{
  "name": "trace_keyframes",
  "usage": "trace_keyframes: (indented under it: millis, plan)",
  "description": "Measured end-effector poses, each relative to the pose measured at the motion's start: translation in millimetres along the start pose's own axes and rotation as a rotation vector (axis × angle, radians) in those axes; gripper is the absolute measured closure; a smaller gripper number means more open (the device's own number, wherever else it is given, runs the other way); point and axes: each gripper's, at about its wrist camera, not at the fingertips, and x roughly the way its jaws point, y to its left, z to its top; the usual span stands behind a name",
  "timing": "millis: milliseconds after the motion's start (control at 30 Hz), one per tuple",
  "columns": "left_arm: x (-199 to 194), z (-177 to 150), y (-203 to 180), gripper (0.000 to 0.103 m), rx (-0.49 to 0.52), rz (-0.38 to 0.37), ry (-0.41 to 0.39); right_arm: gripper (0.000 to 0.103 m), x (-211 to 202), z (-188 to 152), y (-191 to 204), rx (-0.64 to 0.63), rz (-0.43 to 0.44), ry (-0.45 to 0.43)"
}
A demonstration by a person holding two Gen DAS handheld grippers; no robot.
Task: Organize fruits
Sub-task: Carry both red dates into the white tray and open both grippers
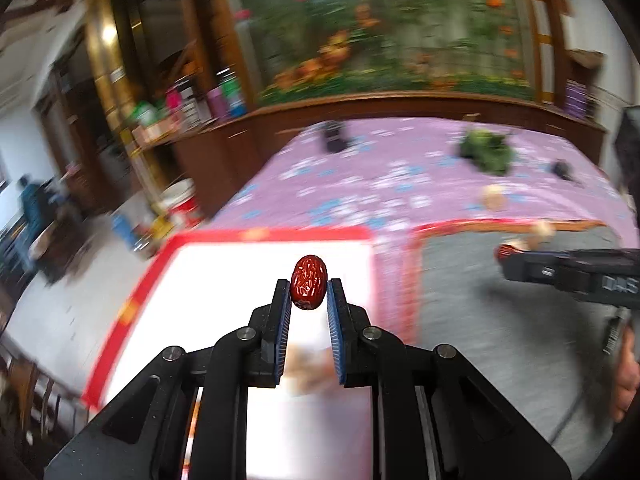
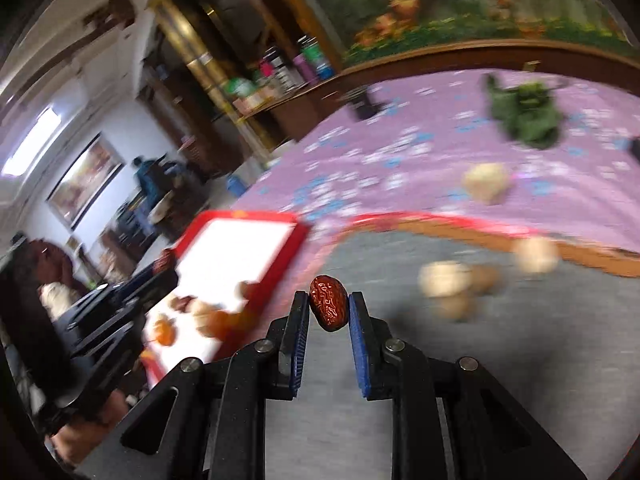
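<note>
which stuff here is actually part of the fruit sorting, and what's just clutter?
Job:
left gripper holding a red date
right gripper holding a second red date
white tray
grey tray
pale fruits

Lying about:
green bundle
dark object

White letters "DAS" on the black right gripper body, partly cut off; all other labels blurred, unreadable.

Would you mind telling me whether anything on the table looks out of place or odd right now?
One pale nut lies on the purple cloth, outside the grey mat where the other pale nuts sit. Otherwise nothing stands out: each hand-held gripper, left and right, holds a red date squarely.
</note>
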Motion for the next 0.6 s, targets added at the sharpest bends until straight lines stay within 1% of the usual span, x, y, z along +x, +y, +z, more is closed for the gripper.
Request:
trace_keyframes:
  millis: [100, 200, 333, 400, 433, 467, 500, 533, 567, 600]
  plan:
    - [12.1, -13.0, 35.6, 0.087, -0.045, 0.068, 0.04, 0.083, 29.9, -0.4, 36.2, -0.051, 0.028, 0.045]
    - [21.6, -26.3, 57.8, 0.087, -0.074, 0.102, 0.071, 0.083, 50.0, -3.3, 64.6, -0.085, 0.06, 0.067]
    - [30.4, -37.6, 65.0, 0.087, -0.082, 0.11, 0.097, 0.083, 69.1, -10.0, 91.2, -0.126, 0.069, 0.092]
    - [33.2, -39.8, 67.5, 0.087, -0.088, 0.116, 0.103, 0.082, 76.8, -13.9, 100.0, -0.144, 0.057, 0.104]
    - [34.0, -41.1, 68.4, 0.087, -0.093, 0.123, 0.104, 0.079, 78.8, -15.3, 102.2, -0.15, 0.052, 0.108]
    - [35.4, -41.5, 68.7, 0.087, -0.094, 0.127, 0.108, 0.079, 79.7, -16.9, 105.1, -0.156, 0.049, 0.106]
    - [37.0, -41.6, 69.6, 0.084, -0.094, 0.126, 0.113, 0.078, 79.7, -17.8, 107.8, -0.162, 0.057, 0.102]
    - [38.0, -41.9, 72.9, 0.079, -0.098, 0.124, 0.117, 0.071, 78.8, -17.7, 108.9, -0.16, 0.064, 0.102]
    - [38.1, -41.5, 75.4, 0.063, -0.105, 0.121, 0.12, 0.059, 76.5, -17.2, 108.7, -0.151, 0.082, 0.099]
    - [37.3, -41.2, 75.1, 0.046, -0.112, 0.118, 0.116, 0.054, 72.6, -16.4, 107.4, -0.143, 0.099, 0.089]
